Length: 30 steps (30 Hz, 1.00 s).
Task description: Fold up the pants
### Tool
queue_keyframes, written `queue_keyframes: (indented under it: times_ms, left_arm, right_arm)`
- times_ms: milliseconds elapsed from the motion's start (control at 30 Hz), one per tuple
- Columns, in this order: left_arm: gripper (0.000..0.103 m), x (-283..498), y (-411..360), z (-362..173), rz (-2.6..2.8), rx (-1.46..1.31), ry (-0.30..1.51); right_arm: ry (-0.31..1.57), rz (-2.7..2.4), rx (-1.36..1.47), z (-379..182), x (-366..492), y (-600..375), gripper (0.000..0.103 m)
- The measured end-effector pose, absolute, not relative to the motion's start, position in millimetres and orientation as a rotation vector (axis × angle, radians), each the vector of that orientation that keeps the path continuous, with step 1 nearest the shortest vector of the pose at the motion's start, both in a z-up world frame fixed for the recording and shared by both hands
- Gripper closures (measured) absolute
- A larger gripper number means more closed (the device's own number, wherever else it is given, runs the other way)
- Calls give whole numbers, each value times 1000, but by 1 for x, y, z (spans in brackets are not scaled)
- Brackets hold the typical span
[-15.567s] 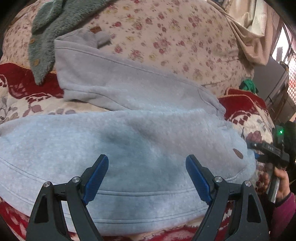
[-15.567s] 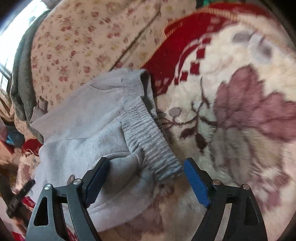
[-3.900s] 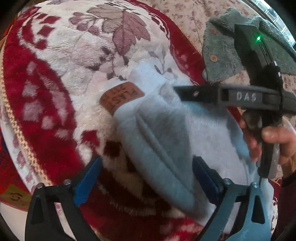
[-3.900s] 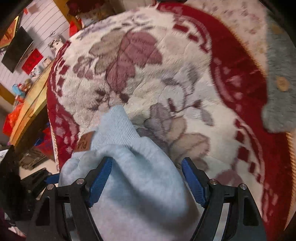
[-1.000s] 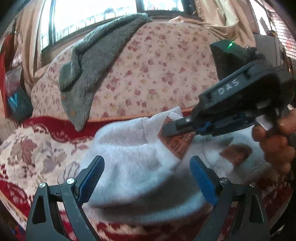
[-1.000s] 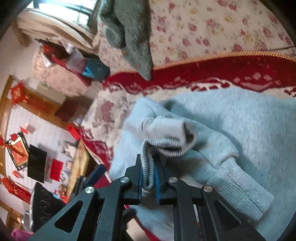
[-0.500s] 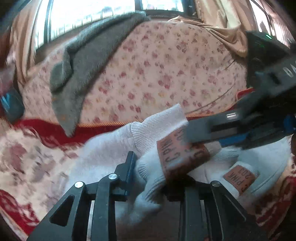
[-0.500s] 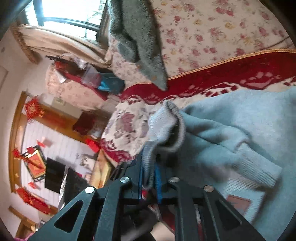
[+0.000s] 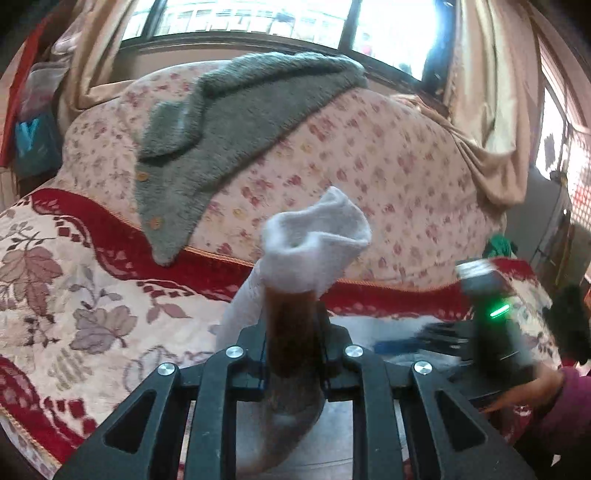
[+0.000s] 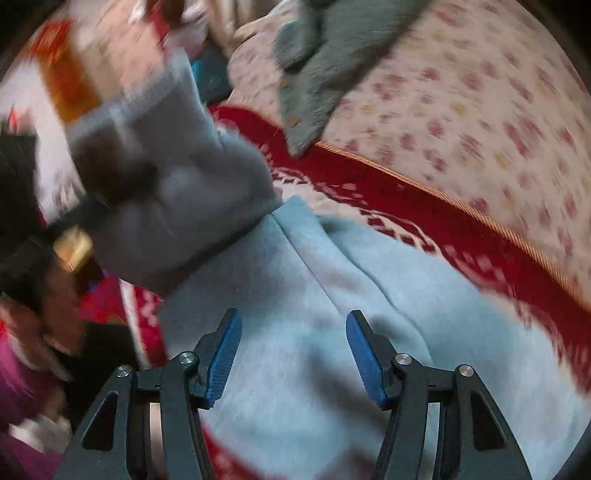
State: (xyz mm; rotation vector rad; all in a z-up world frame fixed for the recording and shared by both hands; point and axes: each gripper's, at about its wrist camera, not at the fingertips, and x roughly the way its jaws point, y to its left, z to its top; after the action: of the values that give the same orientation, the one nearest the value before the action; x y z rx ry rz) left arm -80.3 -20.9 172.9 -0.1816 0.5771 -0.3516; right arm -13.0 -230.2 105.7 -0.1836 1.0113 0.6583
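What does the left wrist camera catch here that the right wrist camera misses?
Only the left view shows the window, the curtains, and the left tongs shut on the pants cuff. Only the right view shows the open right tongs above the wide light-blue body of the pants. Both show the grey cardigan, the floral sofa back and the red patterned blanket.

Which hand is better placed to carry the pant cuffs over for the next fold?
Left, probably. The left gripper is already shut on the cuffs, lifted off the sofa. The right gripper is open, hovering over the pants, holding nothing.
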Motion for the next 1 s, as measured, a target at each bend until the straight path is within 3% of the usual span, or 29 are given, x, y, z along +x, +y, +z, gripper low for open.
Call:
queue_keyframes:
  times_ms: [167, 200, 233, 367, 600, 700, 767, 833, 1000]
  left_arm:
    - [85, -80, -12, 170, -353, -184, 585]
    - [85, -80, -12, 170, -354, -184, 585]
    - [85, -80, -11, 170, -359, -184, 584]
    - [93, -79, -3, 180, -359, -203, 559]
    - [93, -69, 2, 171, -332, -227, 595]
    - [93, -75, -10, 169, -360, -194, 584]
    - [93, -79, -23, 169, -388, -178, 588]
    - [93, -82, -40, 166, -406, -152, 591]
    - [93, -87, -95, 141, -445, -82, 631]
  right_arm:
    - [1054, 667, -278, 64, 26, -195, 40]
    - [1068, 682, -274, 61, 29, -192, 61]
    - [1071, 670, -285, 59, 33, -188, 90]
    - [1059, 717, -260, 70, 47, -174, 92]
    - [1039, 736, -317, 59, 68, -120, 92]
    - [1067, 758, -154, 69, 72, -143, 86]
    - [1106, 754, -34, 80, 72, -173, 72]
    - [1109, 689, -8, 93, 65, -205, 33]
    - [1085, 587, 102, 101, 18, -287, 31]
